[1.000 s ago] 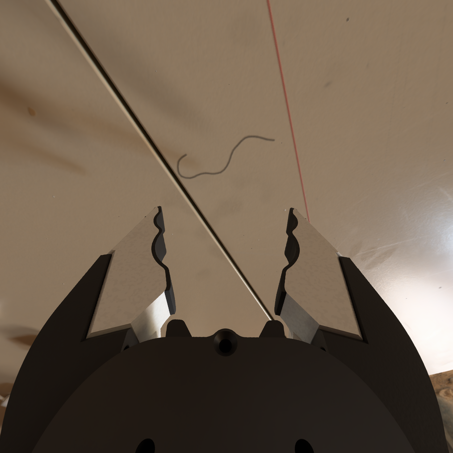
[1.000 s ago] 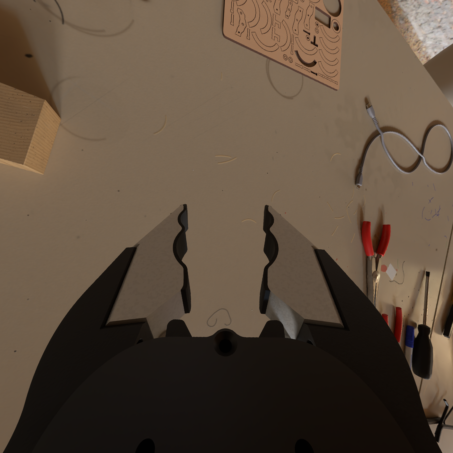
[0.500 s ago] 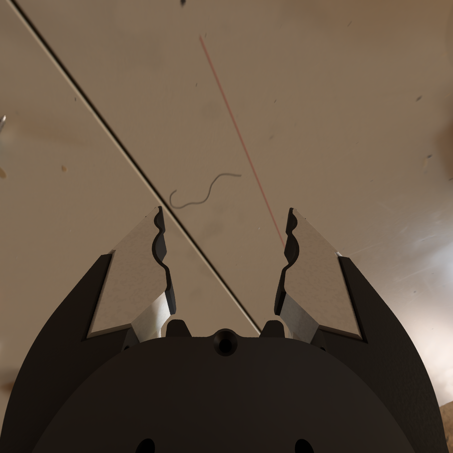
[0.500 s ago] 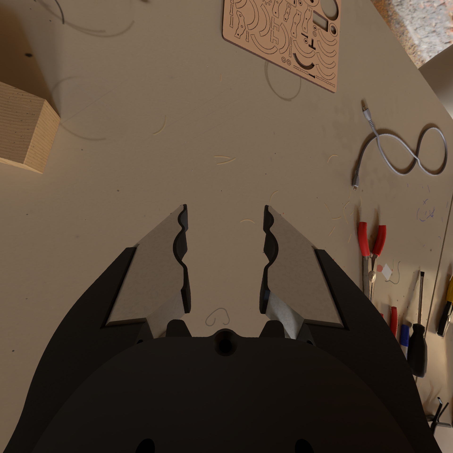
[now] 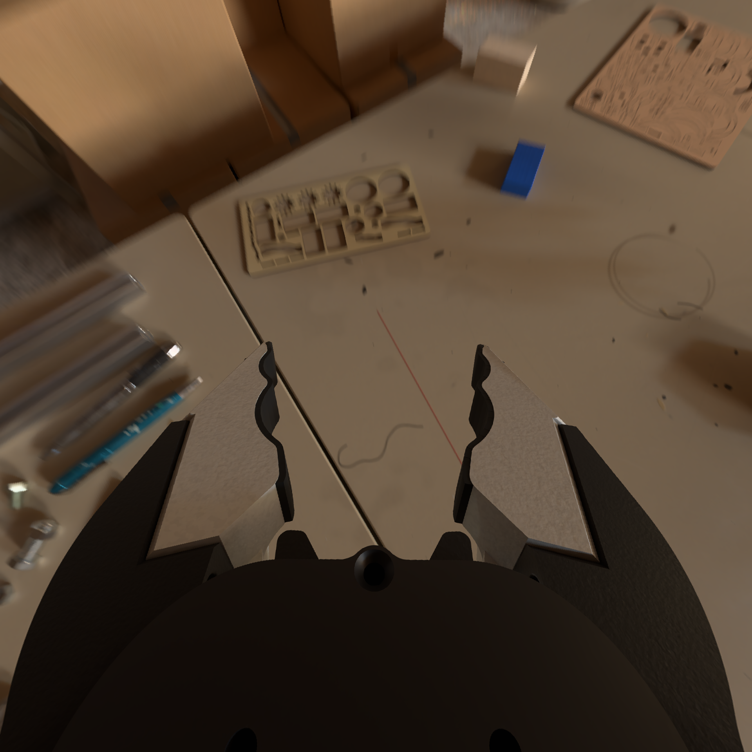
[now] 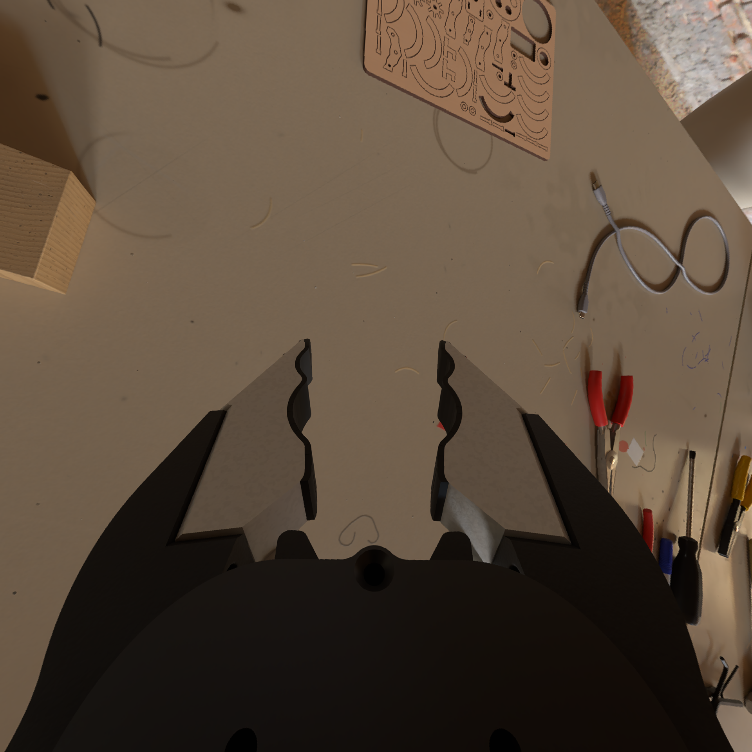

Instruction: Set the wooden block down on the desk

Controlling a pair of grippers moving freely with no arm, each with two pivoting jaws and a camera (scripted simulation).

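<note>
Both my tongs are empty. My right tongs [image 6: 374, 346] stand parted to a middling gap with nothing between the pads, hanging over bare worktop [image 6: 366, 228]. My left tongs [image 5: 372, 350] are spread wider, also holding nothing, over the seam [image 5: 309, 411] between two worktop panels.

The block [image 6: 36, 219] sits flat on the worktop at ten o'clock in the right view, well apart from my right tongs and touching nothing else. In the blurred left view a pale block [image 5: 502, 67] shows far off at one o'clock; I judge it the same piece but cannot confirm it.

Other items noted: cut-out board [image 6: 460, 69] at twelve, grey cable [image 6: 651, 260] at two, red pliers [image 6: 608, 411] at three, screwdrivers [image 6: 687, 569] at four. Left view: pale parts tray [image 5: 333, 219] at twelve, blue-faced box [image 5: 523, 169] at one, pens [image 5: 122, 431] at nine.

Judgement: the block already rests on the worktop and is released, so the set-down looks done. The step in hand is withdrawal. The next move calls only for keeping both tongs clear of the block, and the right tongs off the tools at its three o'clock.
</note>
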